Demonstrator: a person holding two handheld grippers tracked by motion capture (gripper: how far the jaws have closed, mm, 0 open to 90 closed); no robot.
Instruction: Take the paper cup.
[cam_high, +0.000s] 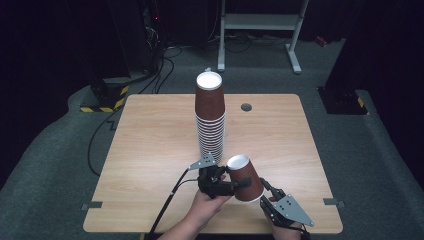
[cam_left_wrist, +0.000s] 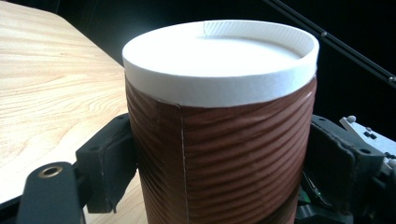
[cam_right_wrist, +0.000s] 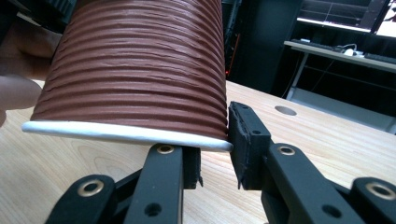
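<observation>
A tall stack of upturned brown ribbed paper cups (cam_high: 210, 120) stands at the middle of the wooden table (cam_high: 150, 140). In front of it my left gripper (cam_high: 241, 183) is shut on one single cup (cam_high: 245, 180), held tilted above the table with its white base up. In the left gripper view the pads (cam_left_wrist: 109, 163) press both sides of that cup (cam_left_wrist: 224, 140). My right gripper (cam_high: 263, 186) sits at the cup's lower rim. In the right gripper view its jaws (cam_right_wrist: 215, 149) straddle the white rim of the cup (cam_right_wrist: 135, 70), with a gap still showing between the pads (cam_right_wrist: 245, 135).
A round cable hole (cam_high: 246, 107) sits in the table's far right part. Beyond the table are a white desk frame (cam_high: 260, 22), floor cables (cam_high: 165, 65) and a yellow-black striped base (cam_high: 105, 100). The person's hand (cam_high: 205, 207) comes in at the near edge.
</observation>
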